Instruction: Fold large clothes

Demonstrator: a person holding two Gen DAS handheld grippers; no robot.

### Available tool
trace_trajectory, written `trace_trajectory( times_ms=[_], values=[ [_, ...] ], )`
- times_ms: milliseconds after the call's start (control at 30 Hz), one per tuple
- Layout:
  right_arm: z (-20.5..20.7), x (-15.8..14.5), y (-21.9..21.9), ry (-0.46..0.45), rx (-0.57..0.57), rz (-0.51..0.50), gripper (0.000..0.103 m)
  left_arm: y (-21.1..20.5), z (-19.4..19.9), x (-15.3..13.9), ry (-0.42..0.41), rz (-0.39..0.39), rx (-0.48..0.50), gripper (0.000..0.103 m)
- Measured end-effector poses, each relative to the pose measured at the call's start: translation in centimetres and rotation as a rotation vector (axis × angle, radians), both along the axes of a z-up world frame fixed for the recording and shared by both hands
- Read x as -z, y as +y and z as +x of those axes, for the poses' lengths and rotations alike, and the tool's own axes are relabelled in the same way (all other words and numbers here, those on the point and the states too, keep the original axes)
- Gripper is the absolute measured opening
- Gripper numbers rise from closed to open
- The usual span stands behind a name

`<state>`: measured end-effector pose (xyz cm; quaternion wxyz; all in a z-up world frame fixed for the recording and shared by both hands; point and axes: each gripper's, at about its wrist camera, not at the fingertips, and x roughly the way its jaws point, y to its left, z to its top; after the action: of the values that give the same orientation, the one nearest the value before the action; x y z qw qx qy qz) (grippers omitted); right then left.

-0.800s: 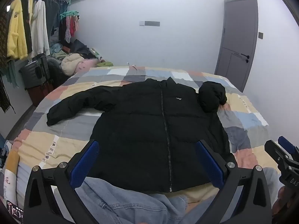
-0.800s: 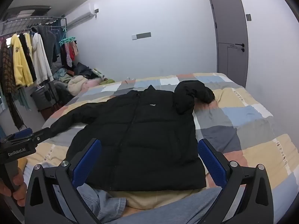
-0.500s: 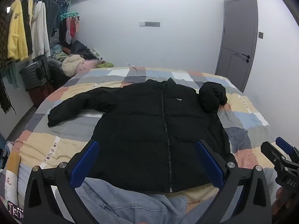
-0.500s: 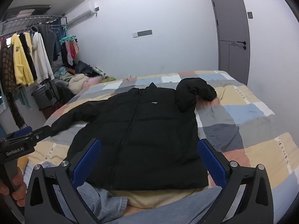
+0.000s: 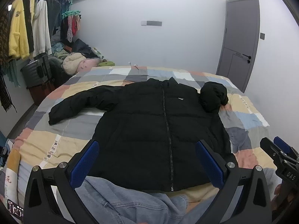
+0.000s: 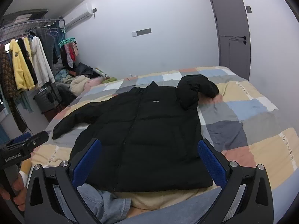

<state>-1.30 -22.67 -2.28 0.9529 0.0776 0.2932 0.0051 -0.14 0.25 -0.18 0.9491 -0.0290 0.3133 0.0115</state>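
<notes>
A black puffer jacket [image 5: 158, 127] lies face up on the checked bed [image 5: 56, 141], zip closed. Its left sleeve [image 5: 74, 104] stretches out to the left; its right sleeve [image 5: 213, 97] is bunched up by the shoulder. It also shows in the right wrist view [image 6: 149, 136]. My left gripper [image 5: 147, 160] is open and empty, above the jacket's hem. My right gripper [image 6: 147, 158] is open and empty, also over the hem. Each gripper shows at the edge of the other's view, the right gripper [image 5: 280, 158] and the left gripper [image 6: 24, 147].
Blue jeans [image 5: 119, 201] and a beige garment [image 6: 158, 197] lie under the jacket's hem at the near bed edge. A clothes rack [image 5: 28, 28] with hanging clothes and a dark suitcase [image 5: 37, 71] stand left. A grey door [image 5: 241, 41] is at the back right.
Both views have shifted only slightly; the grippers stay open and the jacket has not moved.
</notes>
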Motion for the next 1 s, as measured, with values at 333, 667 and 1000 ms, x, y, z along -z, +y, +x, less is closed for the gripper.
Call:
trace_trajectory(
  times_ms=[333,667,1000],
  values=[
    [0.47,0.11,-0.78,0.019,0.013,0.014,0.103,0.15,0.06,0.11,0.000,0.004,-0.004,0.103],
    [0.54,-0.07,-0.76,0.026,0.021,-0.008,0.103,0.94,0.46,0.25,0.016,0.003,-0.021,0.103],
    [0.65,-0.23,-0.69,0.027,0.021,-0.009,0.103,0.87,0.82,-0.01,0.023,0.002,-0.013,0.103]
  ],
)
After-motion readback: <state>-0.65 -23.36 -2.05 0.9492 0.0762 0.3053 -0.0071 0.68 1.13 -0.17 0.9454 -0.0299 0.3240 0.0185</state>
